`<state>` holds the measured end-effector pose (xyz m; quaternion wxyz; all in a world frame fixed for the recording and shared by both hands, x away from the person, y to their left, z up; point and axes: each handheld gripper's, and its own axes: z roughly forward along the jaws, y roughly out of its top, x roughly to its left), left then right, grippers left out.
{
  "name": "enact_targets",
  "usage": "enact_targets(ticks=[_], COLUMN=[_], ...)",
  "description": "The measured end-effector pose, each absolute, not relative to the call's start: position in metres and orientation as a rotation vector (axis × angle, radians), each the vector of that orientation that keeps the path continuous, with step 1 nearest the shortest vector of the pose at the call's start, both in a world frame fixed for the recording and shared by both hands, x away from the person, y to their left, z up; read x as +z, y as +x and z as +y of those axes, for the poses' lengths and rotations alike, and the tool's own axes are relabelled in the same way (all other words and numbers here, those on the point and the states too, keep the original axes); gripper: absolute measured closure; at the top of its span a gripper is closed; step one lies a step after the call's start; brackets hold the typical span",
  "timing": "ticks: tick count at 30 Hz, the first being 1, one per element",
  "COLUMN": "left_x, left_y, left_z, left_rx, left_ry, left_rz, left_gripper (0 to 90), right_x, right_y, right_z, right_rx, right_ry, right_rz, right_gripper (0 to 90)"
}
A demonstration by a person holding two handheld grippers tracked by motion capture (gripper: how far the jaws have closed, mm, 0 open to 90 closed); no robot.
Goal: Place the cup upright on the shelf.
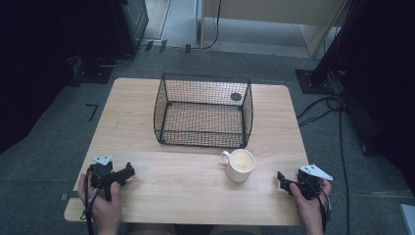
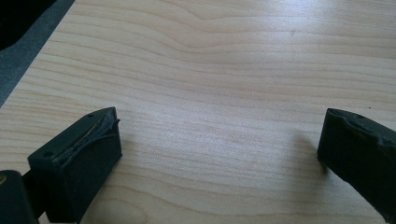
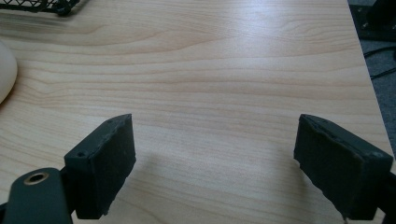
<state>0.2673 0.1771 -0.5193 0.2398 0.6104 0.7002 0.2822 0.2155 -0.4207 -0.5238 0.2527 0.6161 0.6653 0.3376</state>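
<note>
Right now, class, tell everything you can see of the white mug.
The white mug looks ceramic, cream-white, with one loop handle pointing left. It stands upright and looks empty on the wooden table, just in front of the black wire basket, apart from it. Neither gripper touches it; the right gripper is nearer.

Light wooden table (image 1: pixel 147 127), rounded corners, pale grain running across its width. Standing directly on it: black wire mesh basket (image 1: pixel 203 110) at the middle of the far half, nothing inside it, and a cream mug (image 1: pixel 239 165) just in front of the basket's right front corner, upright, handle to the left. Table stands on grey carpet floor (image 1: pixel 58 122).
</note>
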Motion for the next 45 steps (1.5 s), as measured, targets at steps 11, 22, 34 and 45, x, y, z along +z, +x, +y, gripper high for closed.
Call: enact_targets(ticks=[11,22,34,45], left_x=[-0.519,-0.519,-0.519,-0.519], left_y=[0.267,0.267,0.267,0.267], left_z=[0.177,0.177,0.177,0.177], left_rx=[0.773,0.772,0.771,0.771], left_ry=[1.67,1.67,1.67,1.67], left_rz=[1.916,1.917,1.916,1.916], left_gripper=[0.0,0.0,0.0,0.0], right_x=[-0.512,-0.496,-0.487,-0.475], right_y=[0.215,0.214,0.215,0.212], right_z=[-0.409,-0.389,-0.366,-0.349], right_rx=[0.971,1.025,1.081,1.126], right_ry=[1.636,1.575,1.543,1.49], right_rz=[1.82,1.852,1.894,1.948], right_gripper=[12.3,12.3,11.8,10.2])
